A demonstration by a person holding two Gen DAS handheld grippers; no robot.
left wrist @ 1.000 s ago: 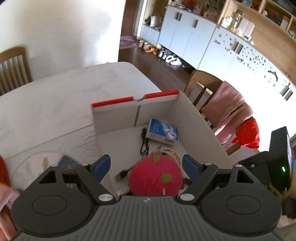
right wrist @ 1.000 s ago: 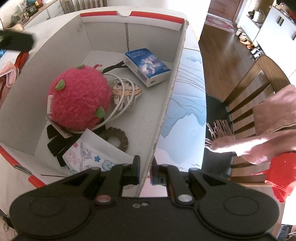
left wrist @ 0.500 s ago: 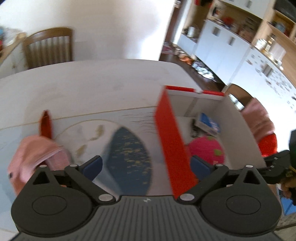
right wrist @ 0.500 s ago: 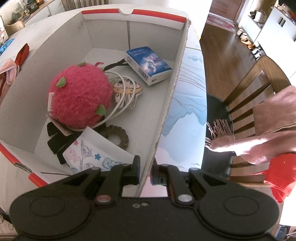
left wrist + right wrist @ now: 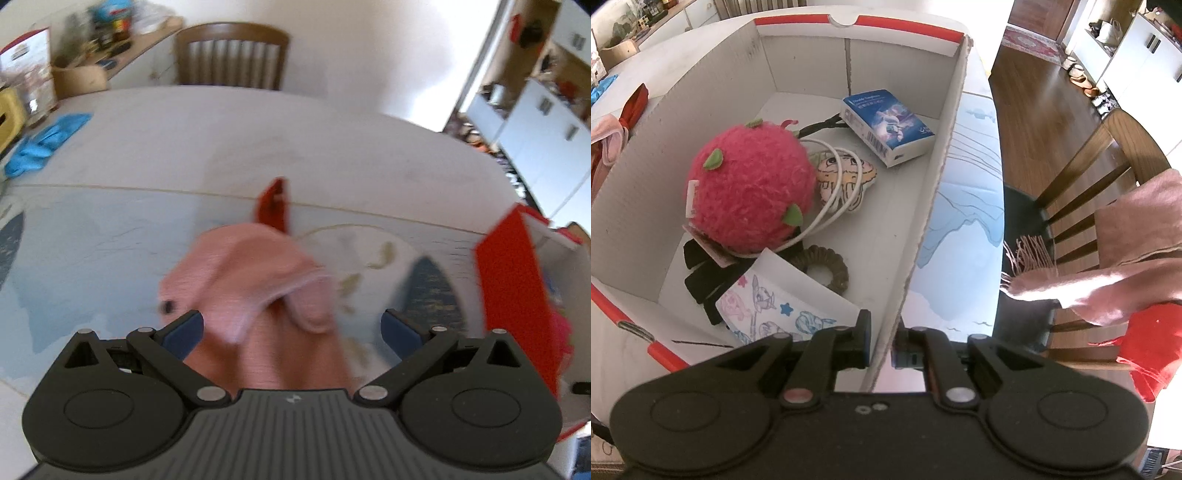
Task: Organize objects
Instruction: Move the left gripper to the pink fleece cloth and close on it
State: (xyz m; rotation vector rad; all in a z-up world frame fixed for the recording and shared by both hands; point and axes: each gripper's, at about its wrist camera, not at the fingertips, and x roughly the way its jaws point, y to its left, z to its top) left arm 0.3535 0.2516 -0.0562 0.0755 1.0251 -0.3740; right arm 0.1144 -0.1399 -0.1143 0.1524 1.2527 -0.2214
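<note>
A white cardboard box with red edges stands on the table. It holds a pink fuzzy ball, a blue tissue pack, a white cable, a cartoon patch, a brown hair tie and a printed packet. My right gripper is shut on the box's right wall. My left gripper is open, just above a pink cloth item with a red piece behind it. The box shows at the right in the left wrist view.
A wooden chair stands at the table's far side. A blue cloth lies at the far left. Another chair draped with a pink scarf and red cloth stands right of the box. A patterned mat covers the table.
My left gripper has swung left, out from over the box and the pink ball, to over the pink cloth item on the table. The right gripper has stayed put.
</note>
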